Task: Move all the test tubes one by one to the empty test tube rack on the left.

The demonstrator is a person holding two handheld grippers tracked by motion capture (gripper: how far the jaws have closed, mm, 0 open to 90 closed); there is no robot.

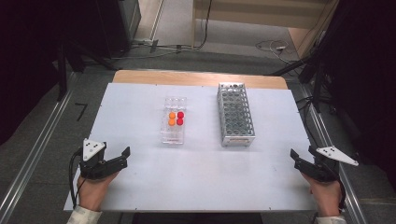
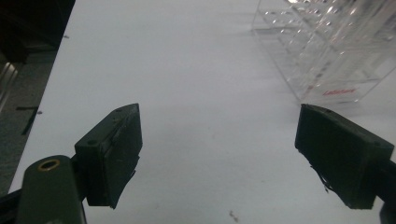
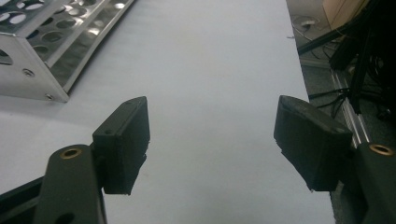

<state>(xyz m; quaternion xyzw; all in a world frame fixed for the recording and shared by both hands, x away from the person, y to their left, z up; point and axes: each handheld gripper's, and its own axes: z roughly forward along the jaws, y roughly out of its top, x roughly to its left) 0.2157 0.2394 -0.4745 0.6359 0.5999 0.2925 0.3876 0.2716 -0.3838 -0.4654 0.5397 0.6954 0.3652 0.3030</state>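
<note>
On the white table [image 1: 140, 186] both grippers rest at the near corners, well apart from the work in the middle: the left gripper [image 1: 120, 157] near the left edge, its jaws spread wide with nothing between them, and the right gripper [image 1: 300, 159] near the right edge, jaws likewise spread and empty. Between them, farther back, stands a clear rack [image 1: 173, 120] holding four capped tubes, two orange [image 1: 172, 118] on its left and two red [image 1: 180, 117] on its right, clustered in the middle rows; just to its right, apart from it, stands a metal rack [image 1: 236, 114] whose holes look empty. Each hand seems parked wide so that either can reach in unhindered, and the spread jaws suit a first grasp on a tube cap. Seen from the left gripper view, the clear rack's near corner [image 2: 327, 60] lies ahead and to the right; from the right gripper view the metal rack's corner [image 3: 42, 51] lies ahead to the left, so each gripper likely faces its own rack
</note>
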